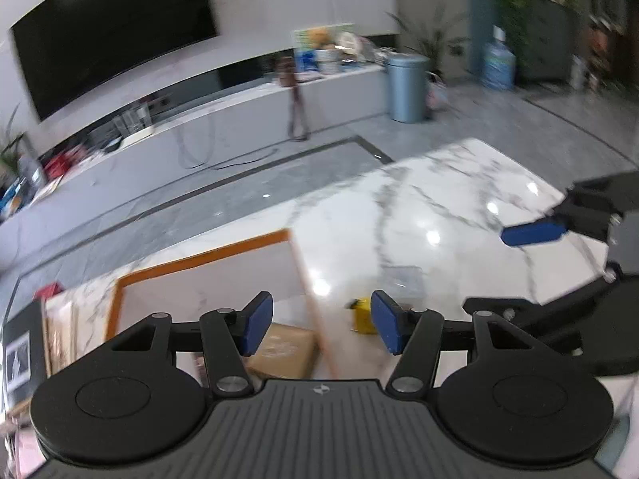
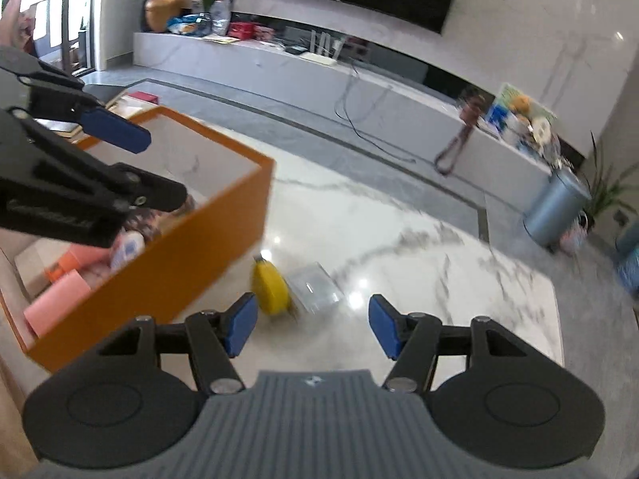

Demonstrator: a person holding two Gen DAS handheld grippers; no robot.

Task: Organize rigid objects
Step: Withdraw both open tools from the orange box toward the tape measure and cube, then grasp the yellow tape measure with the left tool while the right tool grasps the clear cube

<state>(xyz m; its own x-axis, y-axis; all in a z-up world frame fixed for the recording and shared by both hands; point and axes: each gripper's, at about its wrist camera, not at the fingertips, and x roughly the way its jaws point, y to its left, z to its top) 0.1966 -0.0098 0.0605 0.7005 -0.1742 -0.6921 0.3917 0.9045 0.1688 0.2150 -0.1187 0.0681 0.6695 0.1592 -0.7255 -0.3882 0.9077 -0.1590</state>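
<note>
Both claws stand wide open and hold nothing. The right claw [image 2: 309, 329] hovers over the marble surface [image 2: 439, 279], and just ahead of its left finger lies a yellow piece [image 2: 271, 289], touching or almost touching a clear case [image 2: 317, 287] beside it. These two appear to be the only loose things on the surface, so the sorting looks mostly done, with them still to go in.

To the left of the right claw sits the orange box [image 2: 223, 247], already holding several things: pink blocks [image 2: 60, 303], an orange piece [image 2: 60, 269] and a white item with blue print [image 2: 127, 249]. The left claw [image 1: 321, 327] hangs over the box's right wall; through its fingers a brown carton [image 1: 285, 349] shows inside the box.

Farther on, the glossy surface ends over a grey tiled floor [image 1: 199, 207]. Beyond runs a long low bench [image 2: 319, 68] cluttered with small goods, under a large dark screen [image 1: 112, 36]. A grey bin [image 1: 407, 88] and potted plants stand to the right.
</note>
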